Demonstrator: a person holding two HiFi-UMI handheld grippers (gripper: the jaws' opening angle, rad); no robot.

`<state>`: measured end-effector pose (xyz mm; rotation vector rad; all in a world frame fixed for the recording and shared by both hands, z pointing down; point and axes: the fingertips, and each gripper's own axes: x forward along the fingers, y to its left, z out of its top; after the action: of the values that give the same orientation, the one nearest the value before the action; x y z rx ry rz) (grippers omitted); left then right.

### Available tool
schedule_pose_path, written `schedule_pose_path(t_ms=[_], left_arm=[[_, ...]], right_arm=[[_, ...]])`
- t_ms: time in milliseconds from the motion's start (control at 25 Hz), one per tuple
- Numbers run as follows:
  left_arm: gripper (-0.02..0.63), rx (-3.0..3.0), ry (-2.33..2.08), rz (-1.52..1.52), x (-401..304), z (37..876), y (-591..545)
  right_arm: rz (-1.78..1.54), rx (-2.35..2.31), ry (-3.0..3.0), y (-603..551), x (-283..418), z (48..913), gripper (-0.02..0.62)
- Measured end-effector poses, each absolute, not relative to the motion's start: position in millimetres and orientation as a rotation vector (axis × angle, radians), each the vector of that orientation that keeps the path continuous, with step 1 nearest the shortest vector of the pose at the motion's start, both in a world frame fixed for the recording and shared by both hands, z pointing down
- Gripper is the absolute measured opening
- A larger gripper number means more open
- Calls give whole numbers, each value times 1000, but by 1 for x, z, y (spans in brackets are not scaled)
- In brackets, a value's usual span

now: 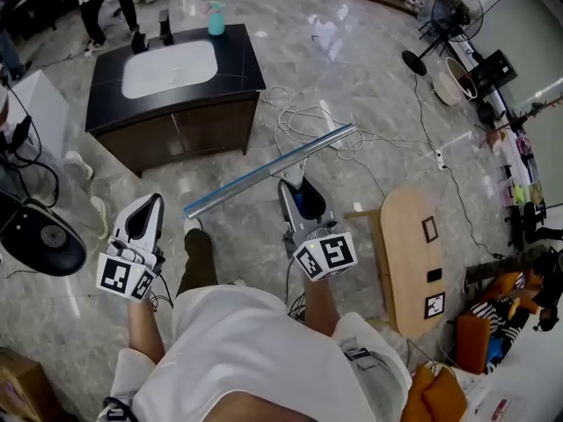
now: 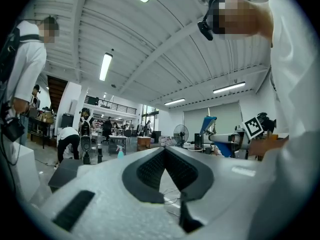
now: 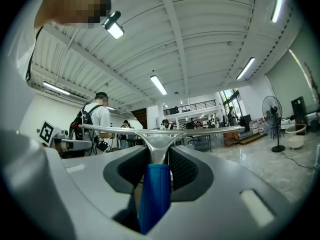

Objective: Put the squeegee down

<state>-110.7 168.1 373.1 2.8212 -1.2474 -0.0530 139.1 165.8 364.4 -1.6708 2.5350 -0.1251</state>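
The squeegee [image 1: 264, 172], a long silver blade on a blue handle, is held above the floor, pinched by the right gripper [image 1: 296, 190]. Far ahead stands a dark sink cabinet [image 1: 202, 130]. A wooden table [image 1: 400, 227] sits near right. Loose cables [image 1: 303, 121] lie by the blade's far end. The left gripper [image 1: 148, 202] is pressed together, empty.

Left gripper [image 1: 155, 200]: pointed level, ahead of the body; jaw tips pressed together, nothing between them.
Right gripper [image 1: 294, 188]: pointed level, parallel to the left and well apart from it; jaws clamped on the blue handle of the squeegee [image 1: 264, 172].
Left forearm [image 1: 141, 323]: bare, reaching forward from the torso.
Right forearm [image 1: 318, 304]: bare, reaching forward likewise.
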Motion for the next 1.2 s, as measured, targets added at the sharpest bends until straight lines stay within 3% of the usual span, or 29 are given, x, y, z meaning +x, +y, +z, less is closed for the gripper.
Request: schedule_pose_path(t_ms=[640, 1200], left_arm=[[5, 2867, -1068, -47, -175, 375, -133], [6, 2817, -1110, -6, -122, 382, -226]], right_arm=[[-155, -1882, 2450, -90, 80, 368, 144], [-245, -1813, 2524, -218, 118, 388, 144]])
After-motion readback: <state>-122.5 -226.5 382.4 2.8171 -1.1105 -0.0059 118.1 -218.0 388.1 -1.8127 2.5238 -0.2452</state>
